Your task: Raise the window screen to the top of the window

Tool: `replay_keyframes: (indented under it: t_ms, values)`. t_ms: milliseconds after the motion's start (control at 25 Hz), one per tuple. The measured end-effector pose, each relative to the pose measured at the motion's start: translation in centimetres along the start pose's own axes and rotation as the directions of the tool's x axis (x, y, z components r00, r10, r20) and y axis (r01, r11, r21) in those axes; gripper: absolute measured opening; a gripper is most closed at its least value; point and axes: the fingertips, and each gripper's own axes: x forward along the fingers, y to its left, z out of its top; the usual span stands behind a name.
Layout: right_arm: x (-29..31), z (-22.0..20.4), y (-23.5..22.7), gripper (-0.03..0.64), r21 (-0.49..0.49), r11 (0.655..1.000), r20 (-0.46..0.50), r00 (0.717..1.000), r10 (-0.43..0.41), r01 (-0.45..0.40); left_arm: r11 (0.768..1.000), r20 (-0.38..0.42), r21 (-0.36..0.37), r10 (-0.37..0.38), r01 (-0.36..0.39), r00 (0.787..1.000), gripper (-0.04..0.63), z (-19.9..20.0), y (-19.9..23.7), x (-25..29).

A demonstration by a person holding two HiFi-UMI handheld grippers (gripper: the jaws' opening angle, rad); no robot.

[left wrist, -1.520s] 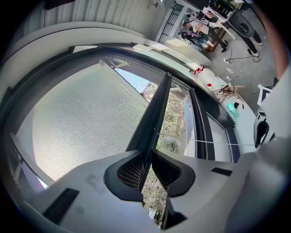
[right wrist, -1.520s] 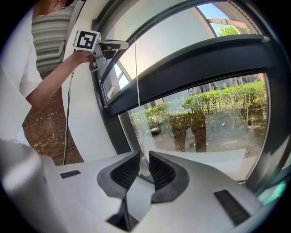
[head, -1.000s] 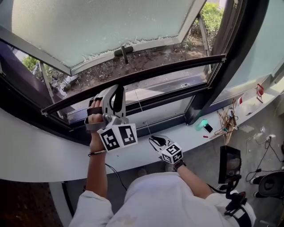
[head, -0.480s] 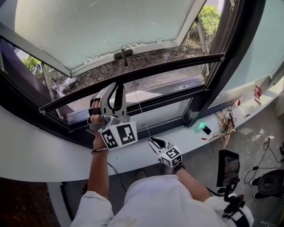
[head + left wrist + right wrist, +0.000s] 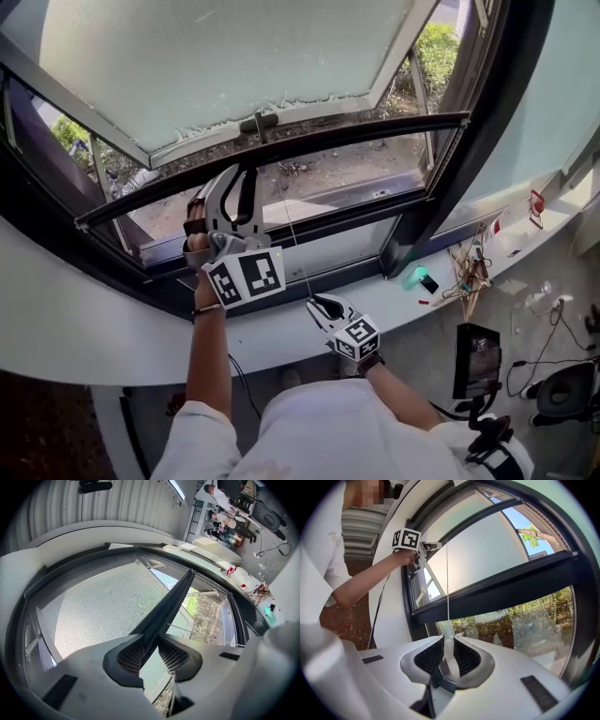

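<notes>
The window screen's dark bottom bar point(image 5: 356, 141) runs slantwise across the window, with mesh point(image 5: 103, 606) above it. My left gripper point(image 5: 232, 180) is shut on the bar's left part. In the left gripper view the bar point(image 5: 176, 597) passes between the pads point(image 5: 132, 654), and these jaws point(image 5: 151, 651) have just been opening a little. A thin white pull cord point(image 5: 292, 234) hangs from the bar. My right gripper point(image 5: 317, 302), lower and nearer the sill, is shut on the cord's pale end piece point(image 5: 446, 645). In the right gripper view the bar point(image 5: 487, 515) lies high up.
Beyond the screen an outward-hinged pane point(image 5: 216, 66) with a handle point(image 5: 258, 122) stands open. The dark lower window frame point(image 5: 506, 590) and the white sill point(image 5: 94, 328) lie below. A green object and a phone point(image 5: 419, 277), cables point(image 5: 469, 267) and a tablet on a stand point(image 5: 473, 361) are at the right.
The bar has risen in the window. Both grippers have moved up with it, the left on the bar and the right on the cord.
</notes>
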Motion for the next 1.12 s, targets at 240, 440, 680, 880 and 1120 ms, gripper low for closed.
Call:
replay_keyframes:
  t_ms: [240,440,680,880,1120]
  values:
    - [1.6,2.4,1.6,0.064,-0.024,0.999,0.014,0.999,0.033,-0.032,1.000,0.014,0.020,0.001,-0.002,1.000,0.069,1.6,2.3,0.6]
    - [2.8,2.9,1.6,0.064,-0.047,0.999,-0.029,0.999,0.015,-0.016,1.000,0.022,0.031,0.001,-0.002,1.000,0.069,2.1,3.0,0.6]
    - [2.8,3.7,0.5,0.064,-0.007,1.000,-0.004,1.000,-0.010,0.010,1.000,0.046,0.019,0.019,-0.019,0.999,0.071,2.9,3.6,0.4]
    - [3.4,4.8,0.7,0.064,0.006,1.000,0.005,1.000,-0.008,0.008,0.998,0.067,0.010,0.060,-0.061,0.996,0.080,3.8,4.7,0.3]
    - [4.1,7.1,1.3,0.064,0.015,1.000,0.071,0.997,0.015,-0.016,0.995,0.076,-0.017,0.095,-0.094,0.993,0.089,5.0,6.8,0.7]
